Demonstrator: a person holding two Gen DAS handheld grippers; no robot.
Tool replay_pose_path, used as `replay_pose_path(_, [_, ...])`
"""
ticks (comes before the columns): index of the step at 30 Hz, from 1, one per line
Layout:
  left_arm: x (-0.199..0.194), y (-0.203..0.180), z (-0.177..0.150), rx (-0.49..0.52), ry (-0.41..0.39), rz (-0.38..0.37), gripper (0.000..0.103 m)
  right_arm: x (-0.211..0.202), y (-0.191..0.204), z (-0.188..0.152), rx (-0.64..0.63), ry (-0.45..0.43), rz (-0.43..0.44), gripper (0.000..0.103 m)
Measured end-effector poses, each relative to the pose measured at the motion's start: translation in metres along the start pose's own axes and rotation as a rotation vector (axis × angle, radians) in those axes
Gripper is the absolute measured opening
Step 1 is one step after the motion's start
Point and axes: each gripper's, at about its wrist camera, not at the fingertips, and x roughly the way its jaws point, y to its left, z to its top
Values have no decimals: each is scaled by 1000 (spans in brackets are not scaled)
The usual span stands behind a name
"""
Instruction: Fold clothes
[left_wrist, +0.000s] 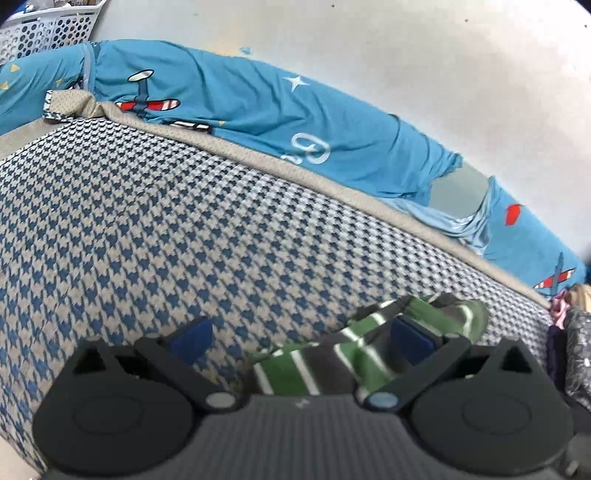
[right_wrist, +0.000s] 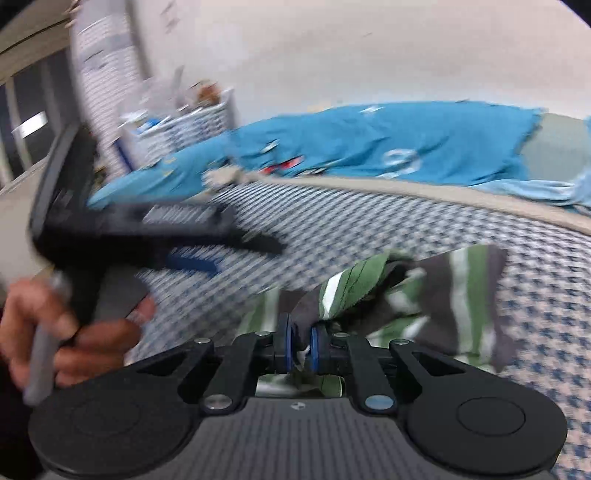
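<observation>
Right tongs (right_wrist: 303, 341) are clamping together on a bunched edge of the green, grey and white striped garment (right_wrist: 436, 295), low centre of the right wrist view; dark cloth is sitting pinched between the blue pads (right_wrist: 315, 341). From that pinch the garment is trailing away toward the right and upper right of the frame, so its long axis is running diagonally off the tongs, loose end farthest out.

Left tongs (left_wrist: 299, 338) are standing wide apart, holding nothing. In the left wrist view the striped garment (left_wrist: 306, 369) is lying in the lower centre, across and just under the right-hand pad (left_wrist: 413, 338), reaching up to the right. Seen from the right wrist camera, the left tongs (right_wrist: 236, 254) are hovering at centre left, gripped by a hand (right_wrist: 70, 332); blur is making the gap to the cloth hard to judge.

Everything is resting on a houndstooth-patterned bed (left_wrist: 147, 229). A blue aeroplane-print garment (left_wrist: 236, 107) is lying along the far edge, apart from the striped piece. A white perforated basket (left_wrist: 48, 26) is sitting upper left.

Judgement: right hand has its corner; the left is needing to close on the near part of the cloth next.
</observation>
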Motion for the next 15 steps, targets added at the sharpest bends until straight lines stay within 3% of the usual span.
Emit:
replay_pose_path(10, [9, -17, -5, 66, 71, -130, 103, 27, 45, -35, -180, 172, 150, 11])
replay_pose_path(12, [15, -24, -10, 107, 106, -91, 103, 28, 48, -39, -198, 195, 172, 11])
replay_pose_path(15, [31, -23, -18, 114, 163, 51, 103, 24, 46, -41, -212, 209, 168, 13])
